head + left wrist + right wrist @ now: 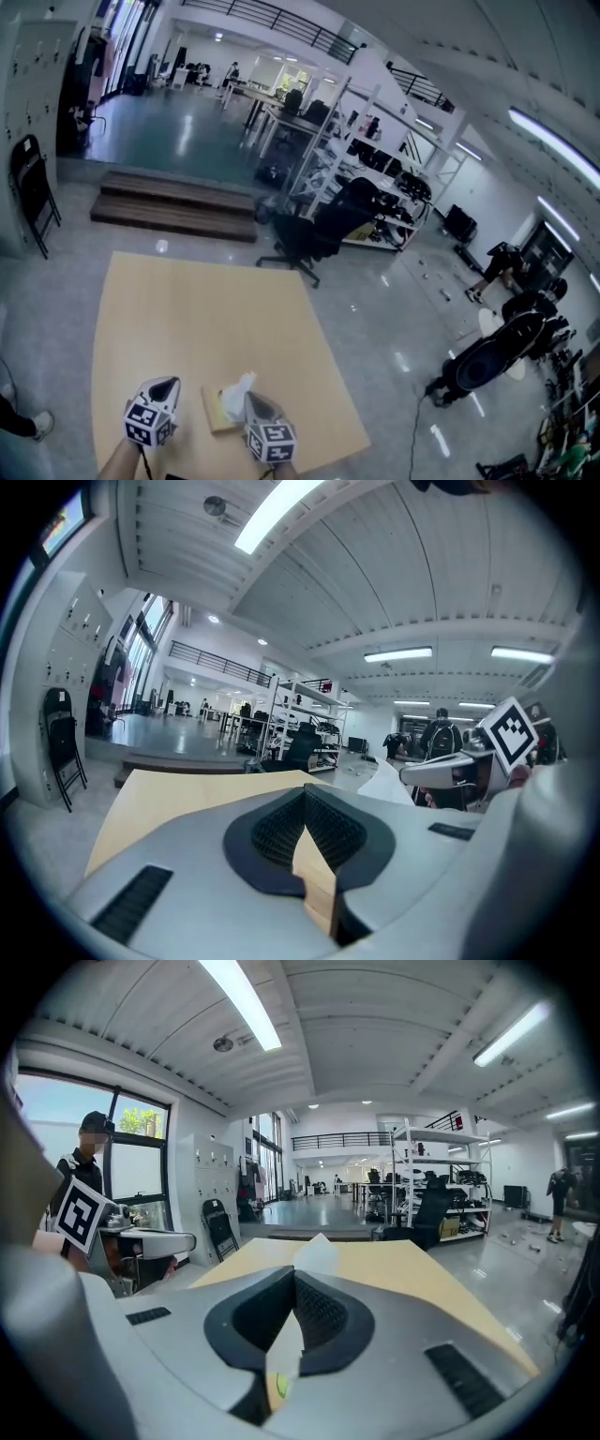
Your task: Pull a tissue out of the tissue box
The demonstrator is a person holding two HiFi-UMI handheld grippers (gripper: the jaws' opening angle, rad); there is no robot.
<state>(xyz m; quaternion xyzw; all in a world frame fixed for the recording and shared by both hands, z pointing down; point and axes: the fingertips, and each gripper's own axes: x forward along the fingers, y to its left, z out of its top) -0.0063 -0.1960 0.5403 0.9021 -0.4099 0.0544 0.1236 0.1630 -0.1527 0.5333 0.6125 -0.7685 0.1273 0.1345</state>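
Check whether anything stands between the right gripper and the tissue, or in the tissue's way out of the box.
Nothing visible does. The right gripper is shut on the tissue above the tissue box; the left gripper is apart.

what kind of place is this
Likely a big open-plan lab or workshop office: white metal shelving racks, a black office chair on a glossy floor, and a railed mezzanine overhead.

You work in a large open lab hall: metal shelving racks [375, 164], office chairs [305, 239], railed mezzanine [272, 17], lockers [211, 1171].
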